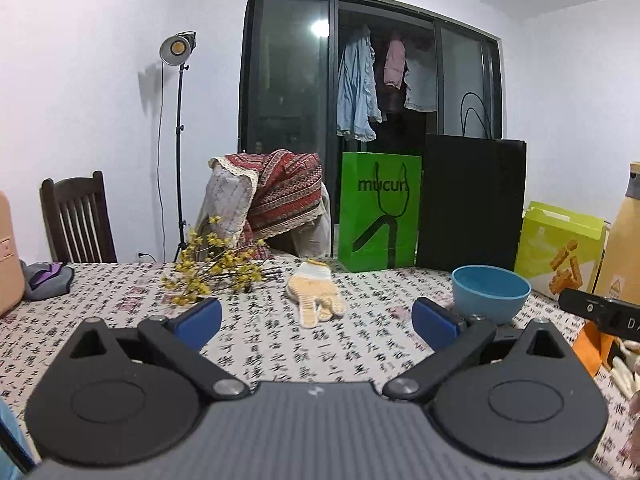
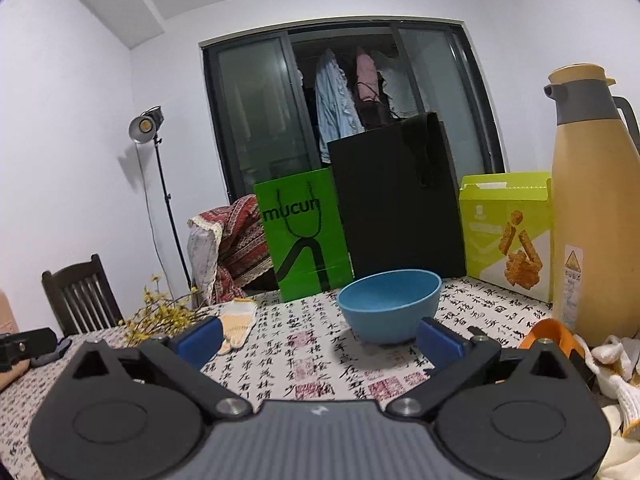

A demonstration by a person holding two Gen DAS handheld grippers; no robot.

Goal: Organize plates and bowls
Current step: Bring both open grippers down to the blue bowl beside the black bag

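Left gripper (image 1: 318, 320) hovers above the tabletop, its blue pads spread wide, nothing between them. Right gripper (image 2: 320, 340) is the same: pads parted and empty, hanging just short of the blue bowl (image 2: 390, 306).

The table (image 1: 260, 344) wears a white cloth printed with black calligraphy and red seals. A knitted work glove (image 1: 316, 294) lies mid-table, near a spray of yellow-flowered branches (image 1: 212, 272) towards the far left edge. Along the far edge stand a green "mucun" paper bag (image 2: 304, 236), a black paper bag (image 2: 396, 200), a lime snack box (image 2: 508, 228) and, at the far right corner, a tall tan thermos jug (image 2: 596, 208). Behind: a studio lamp on a stand (image 1: 178, 46), a dark wooden chair (image 1: 76, 220), and laundry hanging beyond dark sliding doors.

The bowl sits upright, empty, matte blue, round-bottomed, on the cloth just in front of the black bag.
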